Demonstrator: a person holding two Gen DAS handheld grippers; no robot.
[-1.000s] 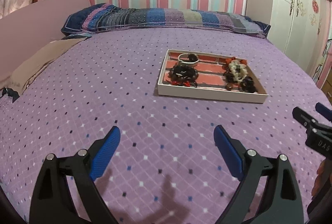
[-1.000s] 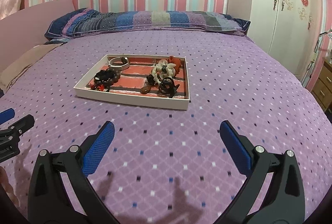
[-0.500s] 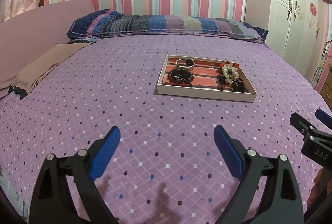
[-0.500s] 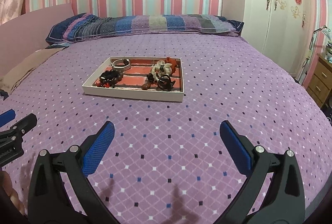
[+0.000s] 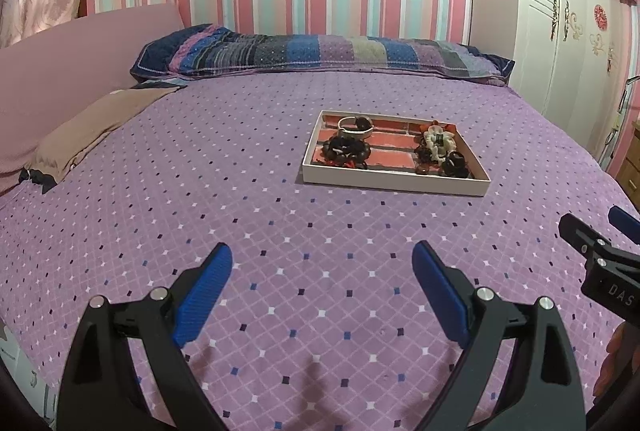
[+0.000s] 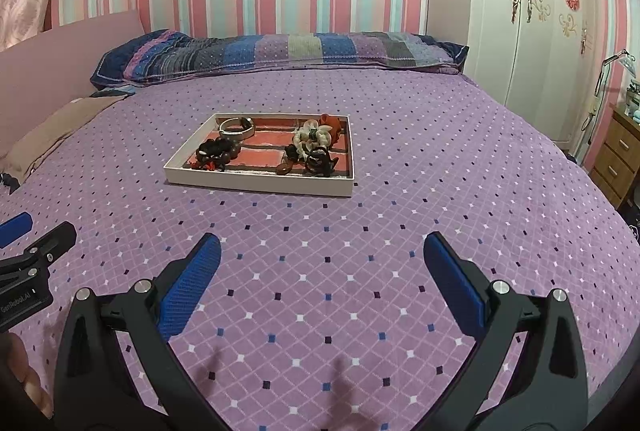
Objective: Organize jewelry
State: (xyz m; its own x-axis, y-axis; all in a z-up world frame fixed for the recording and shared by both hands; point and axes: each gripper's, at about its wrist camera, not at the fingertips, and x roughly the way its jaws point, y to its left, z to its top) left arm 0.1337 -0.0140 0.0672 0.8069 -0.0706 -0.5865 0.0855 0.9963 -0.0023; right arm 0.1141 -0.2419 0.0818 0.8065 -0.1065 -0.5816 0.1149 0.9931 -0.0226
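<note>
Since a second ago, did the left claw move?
Yes. The left claw pulled back from the tray, which looks smaller and farther up the bed now.

Open purple diamond-patterned bedspread (image 5: pixel 240 191) lies between both grippers and the shallow white cardboard tray (image 6: pixel 256 185), with nothing standing on that stretch. Inside the tray, dark bead clusters (image 6: pixel 218 151) crowd the left end and pale shell pieces (image 6: pixel 314 135) the right, leaving a bare brick-printed strip (image 6: pixel 264 153) between them.

Both wrist views face the distant tray (image 5: pixel 394 183) (image 6: pixel 256 183) across the bed.
</note>
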